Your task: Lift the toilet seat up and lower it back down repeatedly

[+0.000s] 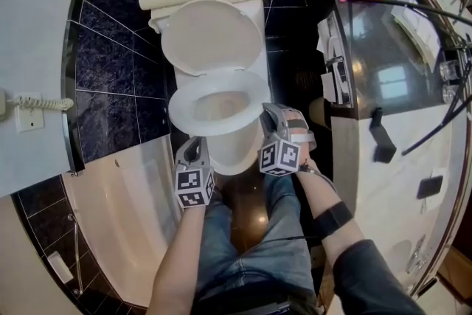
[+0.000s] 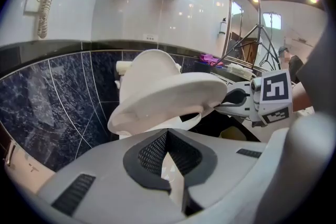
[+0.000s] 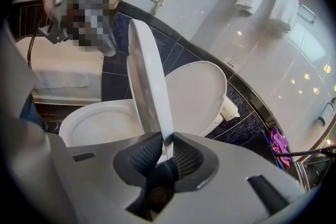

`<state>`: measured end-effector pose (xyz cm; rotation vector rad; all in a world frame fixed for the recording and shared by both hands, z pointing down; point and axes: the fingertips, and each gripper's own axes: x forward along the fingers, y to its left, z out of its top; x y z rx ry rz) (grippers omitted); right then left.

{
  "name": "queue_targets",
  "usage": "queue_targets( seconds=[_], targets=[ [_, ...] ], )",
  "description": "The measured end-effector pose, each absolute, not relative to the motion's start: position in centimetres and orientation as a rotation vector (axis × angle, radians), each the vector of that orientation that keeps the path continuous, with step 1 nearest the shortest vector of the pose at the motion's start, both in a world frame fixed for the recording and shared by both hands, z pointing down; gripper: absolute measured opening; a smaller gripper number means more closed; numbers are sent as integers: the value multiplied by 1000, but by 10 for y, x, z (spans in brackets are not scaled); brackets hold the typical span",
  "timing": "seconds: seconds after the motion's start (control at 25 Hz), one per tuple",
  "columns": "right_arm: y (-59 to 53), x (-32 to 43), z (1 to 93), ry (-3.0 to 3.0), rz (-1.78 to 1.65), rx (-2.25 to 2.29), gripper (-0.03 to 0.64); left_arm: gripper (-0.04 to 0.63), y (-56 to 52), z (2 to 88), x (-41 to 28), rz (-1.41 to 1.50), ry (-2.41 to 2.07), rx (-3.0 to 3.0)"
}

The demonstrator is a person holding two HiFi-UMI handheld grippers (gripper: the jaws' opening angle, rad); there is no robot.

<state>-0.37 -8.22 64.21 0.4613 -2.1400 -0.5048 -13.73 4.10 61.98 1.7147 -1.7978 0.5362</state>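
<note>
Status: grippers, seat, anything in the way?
Right gripper jaws clamped on toilet seat rim. Left gripper jaws shut, empty, off the seat. Seat partly raised, lid up. Nothing in the way.

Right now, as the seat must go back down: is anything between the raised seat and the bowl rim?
Nothing visible lies on the bowl rim under the toilet seat, which the right gripper clamps by its edge. The left gripper sits close at the bowl's front left, seemingly beside the seat, not under it.

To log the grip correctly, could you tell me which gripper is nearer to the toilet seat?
Right. The right gripper is clamped on the rim of the toilet seat; the left gripper sits just below its front edge, apart from it.
</note>
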Motion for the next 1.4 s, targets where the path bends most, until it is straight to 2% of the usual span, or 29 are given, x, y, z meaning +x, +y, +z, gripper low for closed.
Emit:
queue_targets(
  seconds=[0.4,0.56,0.72,1.4],
  targets=[
    [-32,22,672,-2071,-477,450,83,0,68,642,-121,510,-1773,1714],
    [-12,36,674,-2067,-481,466,17,0,77,651,-117,517,-1763,1727],
    [0,55,684,-2055,-420,525,17,0,95,669,-110,520,-1740,1703],
    [3,100,774,-2005,-197,729,17,0,188,824,-60,682,-1592,1709]
  ],
)
